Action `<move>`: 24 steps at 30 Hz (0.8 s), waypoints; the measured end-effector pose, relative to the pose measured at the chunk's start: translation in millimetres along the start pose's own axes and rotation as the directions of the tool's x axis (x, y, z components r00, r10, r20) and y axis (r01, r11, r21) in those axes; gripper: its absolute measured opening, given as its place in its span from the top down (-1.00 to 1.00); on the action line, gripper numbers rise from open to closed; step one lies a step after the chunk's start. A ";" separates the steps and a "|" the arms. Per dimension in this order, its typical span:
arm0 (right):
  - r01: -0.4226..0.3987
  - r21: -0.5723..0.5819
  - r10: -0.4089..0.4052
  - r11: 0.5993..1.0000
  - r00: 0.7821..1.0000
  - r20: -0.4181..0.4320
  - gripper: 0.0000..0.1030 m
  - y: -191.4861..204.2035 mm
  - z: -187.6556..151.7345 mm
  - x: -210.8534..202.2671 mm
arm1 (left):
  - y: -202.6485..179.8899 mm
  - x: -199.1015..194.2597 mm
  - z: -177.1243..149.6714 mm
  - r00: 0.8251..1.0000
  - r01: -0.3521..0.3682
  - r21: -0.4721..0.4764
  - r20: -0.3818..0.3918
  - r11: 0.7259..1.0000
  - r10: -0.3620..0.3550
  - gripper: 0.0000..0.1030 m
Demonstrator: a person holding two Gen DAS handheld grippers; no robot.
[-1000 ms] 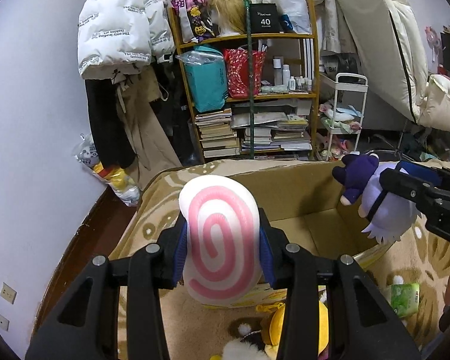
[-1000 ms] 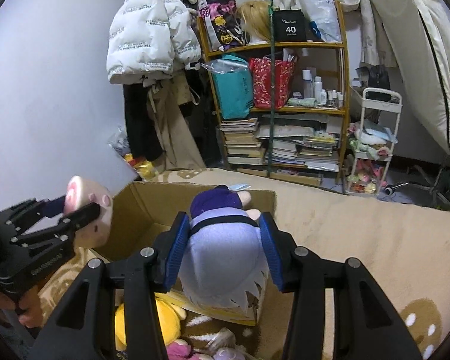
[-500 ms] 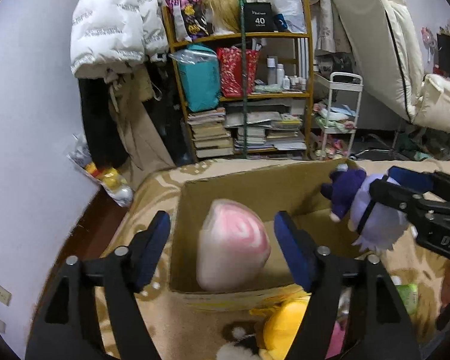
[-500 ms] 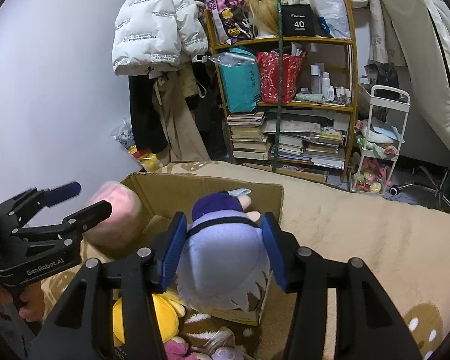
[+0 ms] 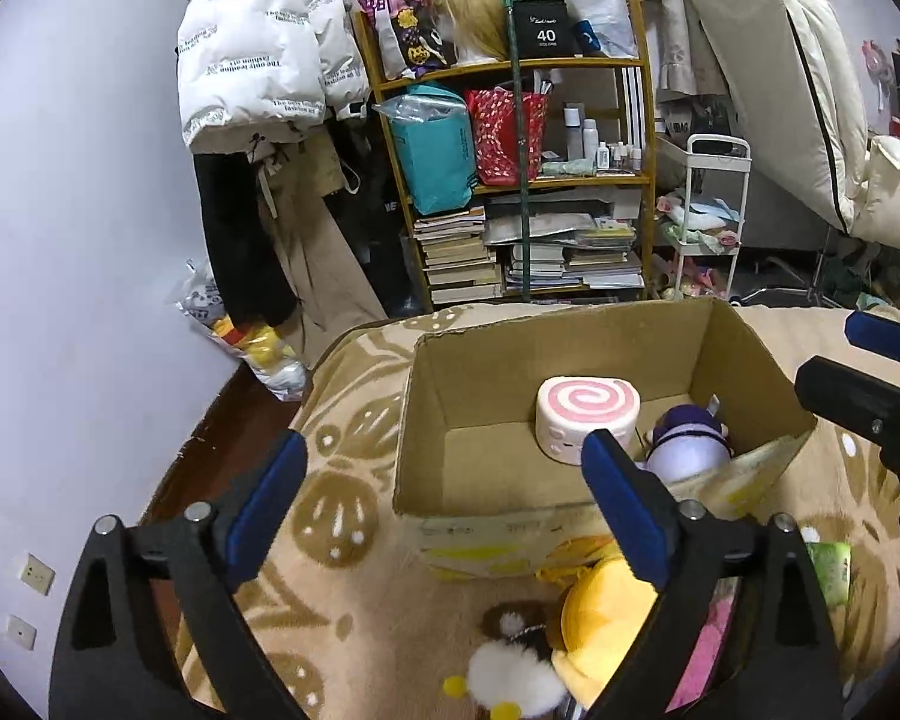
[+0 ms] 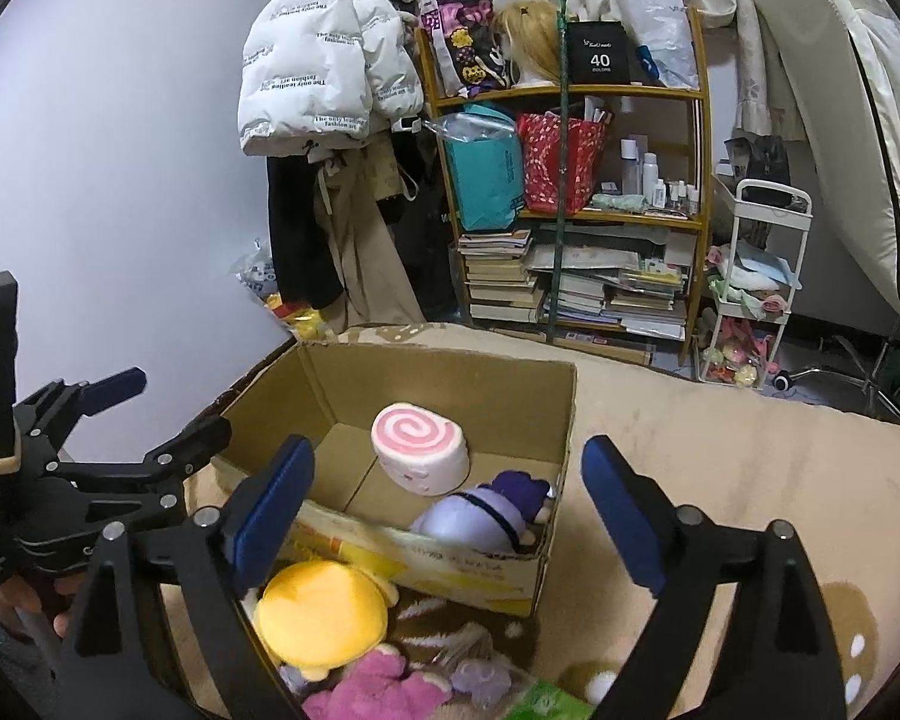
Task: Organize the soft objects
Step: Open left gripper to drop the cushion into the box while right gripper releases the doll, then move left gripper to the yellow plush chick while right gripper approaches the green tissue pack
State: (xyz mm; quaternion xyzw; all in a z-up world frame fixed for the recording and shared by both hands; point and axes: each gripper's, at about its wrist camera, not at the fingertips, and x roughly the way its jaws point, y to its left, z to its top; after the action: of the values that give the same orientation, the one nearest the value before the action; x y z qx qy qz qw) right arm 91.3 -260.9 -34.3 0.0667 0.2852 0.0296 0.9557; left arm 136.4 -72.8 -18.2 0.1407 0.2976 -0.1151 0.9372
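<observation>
Two soft toys lying in the cardboard box, both tools released.

Cardboard box [image 5: 486, 480] open on the patterned blanket [image 5: 342, 516]; inside, pink swirl cushion [image 5: 588, 417] near the middle, purple doll [image 5: 690, 447] just beside it at 4 o'clock. Left tool [image 5: 438, 498] with jaws just opened wide, nothing between the pads. Right tool [image 6: 450, 498] likewise just spread apart, empty, doll lying below in the box. Yellow plush [image 6: 321, 615] outside the box at 7 o'clock, pink plush [image 6: 378, 687] just beneath.
</observation>
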 end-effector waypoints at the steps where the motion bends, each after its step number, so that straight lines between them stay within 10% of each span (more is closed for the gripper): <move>1: 0.002 -0.002 -0.002 1.000 1.000 0.000 -0.93 1.6 -0.7 -3.1 | -1.0 -2.8 -0.2 1.000 -0.003 0.006 0.001 1.000 0.003 -0.81; 24: 0.074 0.138 -0.058 0.988 0.992 -0.115 -0.94 -17.3 -36.0 -54.4 | -2.1 -61.1 -37.3 0.997 -0.006 -0.005 -0.081 1.000 0.006 -0.87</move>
State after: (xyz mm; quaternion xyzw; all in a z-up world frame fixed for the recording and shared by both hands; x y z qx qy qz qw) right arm 26.5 -279.1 -37.2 0.1232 0.3414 -0.0190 0.9316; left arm 67.5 -54.3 -11.8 0.1436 0.3351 -0.1058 0.9251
